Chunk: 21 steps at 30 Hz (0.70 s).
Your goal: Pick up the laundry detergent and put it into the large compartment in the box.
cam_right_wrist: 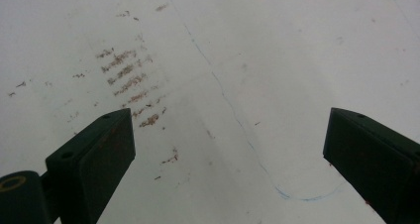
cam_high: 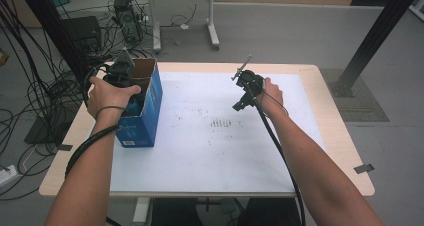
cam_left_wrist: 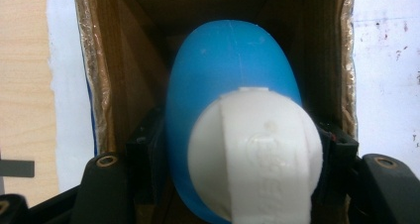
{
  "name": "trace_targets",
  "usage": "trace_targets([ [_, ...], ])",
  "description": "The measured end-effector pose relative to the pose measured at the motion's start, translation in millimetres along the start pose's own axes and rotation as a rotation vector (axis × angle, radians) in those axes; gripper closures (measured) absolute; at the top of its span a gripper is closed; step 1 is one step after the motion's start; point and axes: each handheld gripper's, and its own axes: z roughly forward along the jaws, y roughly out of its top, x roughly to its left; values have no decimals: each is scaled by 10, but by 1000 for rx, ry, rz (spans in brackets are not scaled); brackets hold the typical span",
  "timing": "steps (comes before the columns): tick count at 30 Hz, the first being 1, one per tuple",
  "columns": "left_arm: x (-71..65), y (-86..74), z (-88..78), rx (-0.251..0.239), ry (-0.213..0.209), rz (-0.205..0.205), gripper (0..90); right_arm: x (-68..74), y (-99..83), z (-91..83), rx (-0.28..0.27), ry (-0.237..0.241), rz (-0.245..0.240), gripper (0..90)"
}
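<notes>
Blue bottle (cam_left_wrist: pixel 228 80) with white cap (cam_left_wrist: pixel 257 149): inside the open blue cardboard box (cam_high: pixel 142 113) at the table's (cam_high: pixel 345 151) left edge. High view: left gripper (cam_high: pixel 120 73) reaches into the box top; right gripper (cam_high: pixel 245 88) held above the white mat (cam_high: pixel 210 156). Left gripper view: jaws clenched on the bottle, brown box walls around. Right gripper view: jaws released, wide apart, over stained mat with brown smudges (cam_right_wrist: pixel 126 78)

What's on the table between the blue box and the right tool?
In the high view, just bare white table cover with a patch of small dark smudges lies between the blue box and the right tool; no object sits there.
</notes>
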Motion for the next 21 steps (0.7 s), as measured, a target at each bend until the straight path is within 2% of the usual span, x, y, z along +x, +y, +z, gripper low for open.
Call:
trace_targets([
  [5, 8, 0, 2, 2, 5, -8, 331, -11, -12, -4, 1, 0, 6, 53],
  [13, 15, -6, -11, -1, 10, -15, 314, -9, -11, 0, 3, 0, 6, 53],
  [21, -8, 17, -153, -17, 20, -9, 306, -5, -4, 1, -3, 2, 3, 53],
])
